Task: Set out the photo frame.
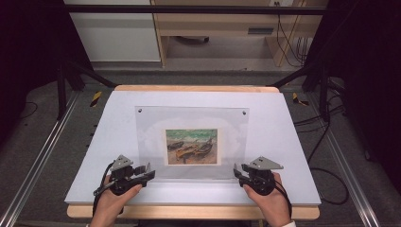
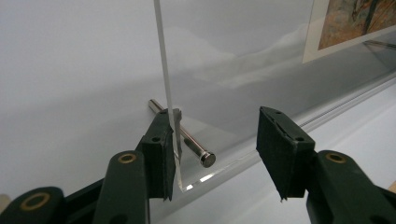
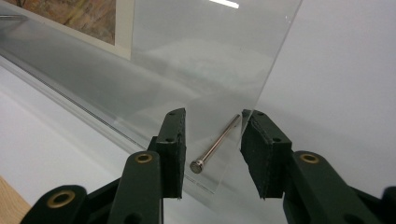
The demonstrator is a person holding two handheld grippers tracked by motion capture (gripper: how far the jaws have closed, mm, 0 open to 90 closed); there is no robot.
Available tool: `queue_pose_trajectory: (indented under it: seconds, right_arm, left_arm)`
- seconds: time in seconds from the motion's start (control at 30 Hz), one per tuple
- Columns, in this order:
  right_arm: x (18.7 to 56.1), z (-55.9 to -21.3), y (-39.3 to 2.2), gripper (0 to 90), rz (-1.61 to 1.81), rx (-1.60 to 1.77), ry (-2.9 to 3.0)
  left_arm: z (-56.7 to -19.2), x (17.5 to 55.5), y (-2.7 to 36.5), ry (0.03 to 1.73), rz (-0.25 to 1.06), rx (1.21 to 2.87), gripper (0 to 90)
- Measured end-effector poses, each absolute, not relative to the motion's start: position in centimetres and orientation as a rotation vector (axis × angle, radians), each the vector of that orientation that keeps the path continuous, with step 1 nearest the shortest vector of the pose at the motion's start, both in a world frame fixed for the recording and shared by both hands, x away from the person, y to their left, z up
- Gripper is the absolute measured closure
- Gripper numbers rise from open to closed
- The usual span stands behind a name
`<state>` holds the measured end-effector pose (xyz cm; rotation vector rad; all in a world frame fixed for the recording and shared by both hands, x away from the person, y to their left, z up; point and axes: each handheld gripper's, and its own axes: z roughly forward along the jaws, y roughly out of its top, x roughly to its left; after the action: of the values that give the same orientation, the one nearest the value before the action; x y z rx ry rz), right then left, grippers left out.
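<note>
Clear acrylic makes up the picture frame [image 1: 191,142] we are working on: two transparent sheets sandwiching a small boat print [image 1: 191,146], lying on the white table cover [image 1: 283,123], with small metal fasteners at its far corners. We take the frame as our landmark. Our left gripper [image 1: 147,173] sits at its near left corner, our right gripper [image 1: 238,171] at its near right corner, both low and level, because each corner there carries a slim steel pin [image 2: 184,138] that seems to lock the sheets together.

In the left gripper view, the upper sheet's thin edge [image 2: 164,70] stands against the inner face of one pad, the pin's head lies just beyond it in the gap, and the other pad stands well off; we read this gripper as half open, gripping nothing. In the right gripper view, the other pin [image 3: 215,144] lies between the pads with clear space on both sides, so the jaws stand at a moderate gap, not yet pinching. We judge the matched placement lets both pins be handled together.
</note>
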<state>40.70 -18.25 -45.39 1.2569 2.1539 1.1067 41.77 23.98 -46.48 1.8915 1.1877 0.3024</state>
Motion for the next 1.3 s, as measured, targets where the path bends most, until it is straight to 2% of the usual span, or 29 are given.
queue_pose_trajectory:
  seconds: [1.3]
  right_arm:
    - [39.85, -46.09, -18.14, 62.0, 1.066, 1.271, 2.217]
  left_arm:
    - [-47.25, 41.25, 23.27, 1.163, 0.322, 2.01, 45.6]
